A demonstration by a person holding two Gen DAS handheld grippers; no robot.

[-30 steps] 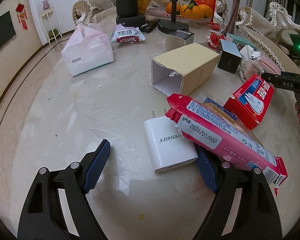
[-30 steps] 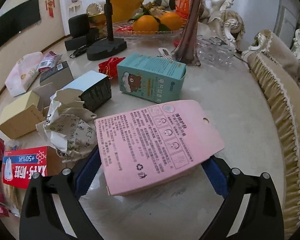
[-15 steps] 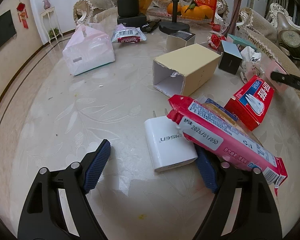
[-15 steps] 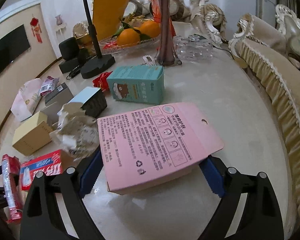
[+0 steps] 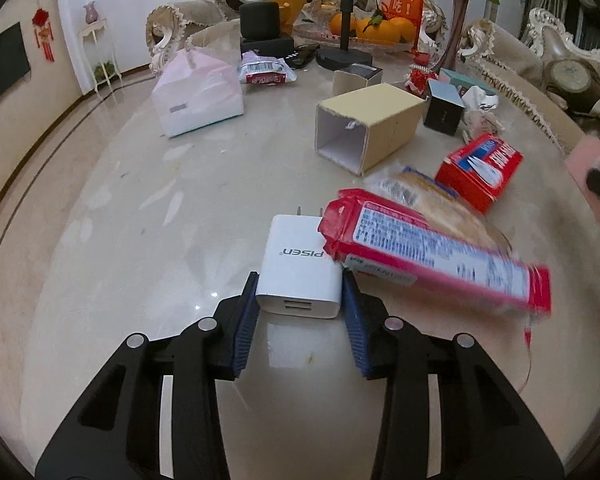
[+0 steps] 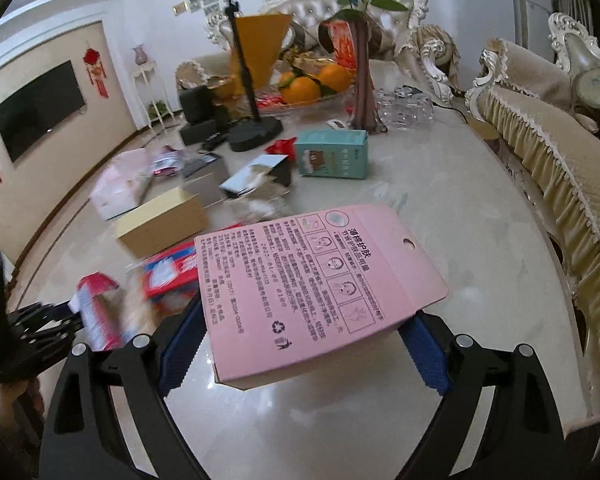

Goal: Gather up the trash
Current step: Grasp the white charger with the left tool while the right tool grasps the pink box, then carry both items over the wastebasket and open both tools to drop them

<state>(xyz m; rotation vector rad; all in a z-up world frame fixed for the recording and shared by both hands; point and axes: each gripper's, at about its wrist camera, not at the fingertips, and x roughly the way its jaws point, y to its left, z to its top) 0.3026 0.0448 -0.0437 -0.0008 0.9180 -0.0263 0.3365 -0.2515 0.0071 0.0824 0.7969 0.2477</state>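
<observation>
A white plug-in charger [image 5: 300, 268] lies on the marble table [image 5: 140, 240]. My left gripper [image 5: 298, 312] is closing on it, with both blue pads against its sides. A long red snack wrapper [image 5: 432, 256], blurred, leans on the charger's right edge over a biscuit pack [image 5: 424, 196]. My right gripper [image 6: 300, 344] is shut on a pink flat box [image 6: 316, 292], held above the table. That pink box [image 5: 588, 168] also shows at the right edge of the left wrist view.
A red box [image 5: 480, 168], an open tan carton [image 5: 376, 128], a black cube box [image 5: 444, 108], crumpled paper [image 5: 480, 104] and a pink tissue pack [image 5: 198, 96] lie around. A teal box [image 6: 332, 154], vase [image 6: 364, 88], fruit tray and stand sit at the back; a sofa [image 6: 548, 168] runs along the right.
My left gripper's jaws have come in from wide apart onto the white charger, nudging the red wrapper. My right gripper has lifted the pink box and carried it left.
</observation>
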